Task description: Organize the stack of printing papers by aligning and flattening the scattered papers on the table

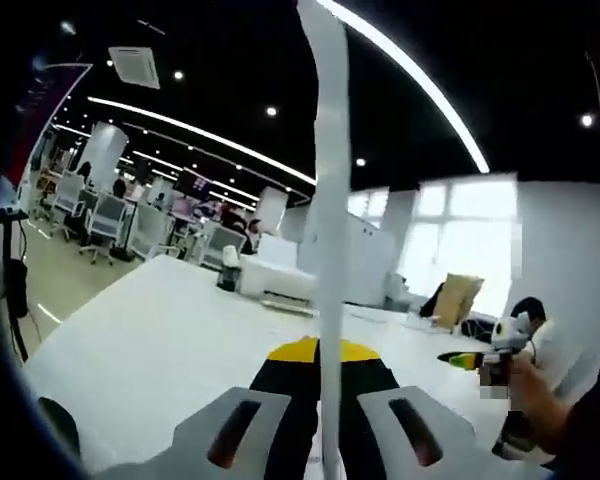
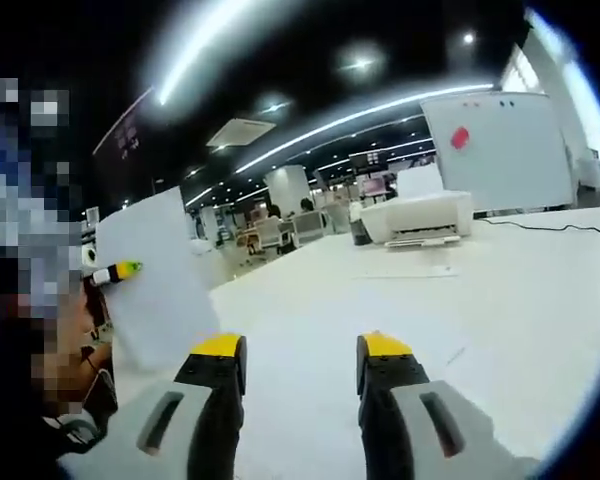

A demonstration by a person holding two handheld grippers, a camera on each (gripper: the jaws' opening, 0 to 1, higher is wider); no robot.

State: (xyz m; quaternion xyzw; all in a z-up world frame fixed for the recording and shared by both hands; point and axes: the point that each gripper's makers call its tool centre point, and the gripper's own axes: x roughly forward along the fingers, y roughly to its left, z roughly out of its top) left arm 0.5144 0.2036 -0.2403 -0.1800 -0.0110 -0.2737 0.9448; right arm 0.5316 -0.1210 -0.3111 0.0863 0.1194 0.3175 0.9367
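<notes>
Left gripper [image 1: 320,400] pinching paper [image 1: 330,230] edge-on, upright above white table [image 1: 160,340]. Right gripper [image 2: 300,375] spread, holding nothing, over table [image 2: 500,320]; same paper [image 2: 155,280] upright at left, printer [image 2: 420,218] beyond.

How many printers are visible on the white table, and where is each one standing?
1. The printer stands at the far side of the table in the right gripper view, and the left gripper view shows it beyond the held paper. Others may be hidden.
</notes>
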